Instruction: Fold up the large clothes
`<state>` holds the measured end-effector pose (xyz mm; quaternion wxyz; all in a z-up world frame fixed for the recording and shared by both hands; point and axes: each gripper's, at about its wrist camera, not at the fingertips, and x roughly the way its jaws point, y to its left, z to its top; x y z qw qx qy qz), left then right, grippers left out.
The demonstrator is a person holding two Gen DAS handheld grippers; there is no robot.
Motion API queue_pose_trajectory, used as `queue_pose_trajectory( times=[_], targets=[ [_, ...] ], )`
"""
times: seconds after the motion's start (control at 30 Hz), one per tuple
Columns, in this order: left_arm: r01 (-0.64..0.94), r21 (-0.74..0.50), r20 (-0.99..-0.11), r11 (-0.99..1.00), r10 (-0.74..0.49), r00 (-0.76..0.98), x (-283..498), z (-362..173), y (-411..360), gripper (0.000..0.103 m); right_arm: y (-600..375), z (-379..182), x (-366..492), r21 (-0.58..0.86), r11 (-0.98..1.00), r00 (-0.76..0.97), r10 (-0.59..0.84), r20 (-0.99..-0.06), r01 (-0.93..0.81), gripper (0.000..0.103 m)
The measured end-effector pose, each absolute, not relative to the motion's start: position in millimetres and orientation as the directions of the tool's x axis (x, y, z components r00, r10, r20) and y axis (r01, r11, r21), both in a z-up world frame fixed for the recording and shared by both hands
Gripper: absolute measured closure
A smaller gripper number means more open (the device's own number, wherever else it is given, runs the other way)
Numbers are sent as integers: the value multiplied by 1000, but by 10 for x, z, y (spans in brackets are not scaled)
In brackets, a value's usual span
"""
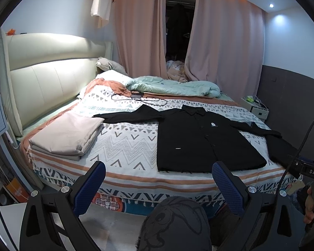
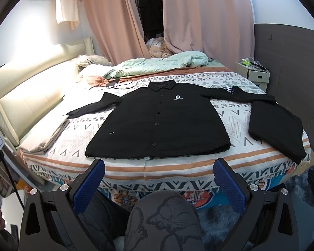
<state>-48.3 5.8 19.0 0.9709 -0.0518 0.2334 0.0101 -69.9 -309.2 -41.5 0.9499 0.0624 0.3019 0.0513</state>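
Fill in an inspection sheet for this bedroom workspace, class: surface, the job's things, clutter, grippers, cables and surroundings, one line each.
Surface: bed with a patterned blanket, largely flat at the near end.
Job's things: black shirt spread face up, buttoned, sleeves out to both sides.
Clutter: folded beige cloth to its left; folded black garment to its right; crumpled green duvet at the far end.
Grippers: left gripper and right gripper both open, empty, short of the bed edge.
Cables: black cable with a dark device beyond the collar.
Surroundings: pink curtains, padded headboard, white nightstand.
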Motion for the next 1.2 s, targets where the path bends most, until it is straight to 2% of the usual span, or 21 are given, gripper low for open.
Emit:
queue_pose_trajectory(
  times=[0.63, 1.2],
  targets=[
    [-72, -106, -486, 992, 11, 874, -177, 104, 212, 1, -3097, -508, -457, 144, 989, 790, 122, -601, -44, 0],
    [-136, -101, -540, 986, 61, 840, 706, -3, 414, 1, -2874, -607, 527, 154, 984, 752, 168, -638, -90, 0]
  ],
)
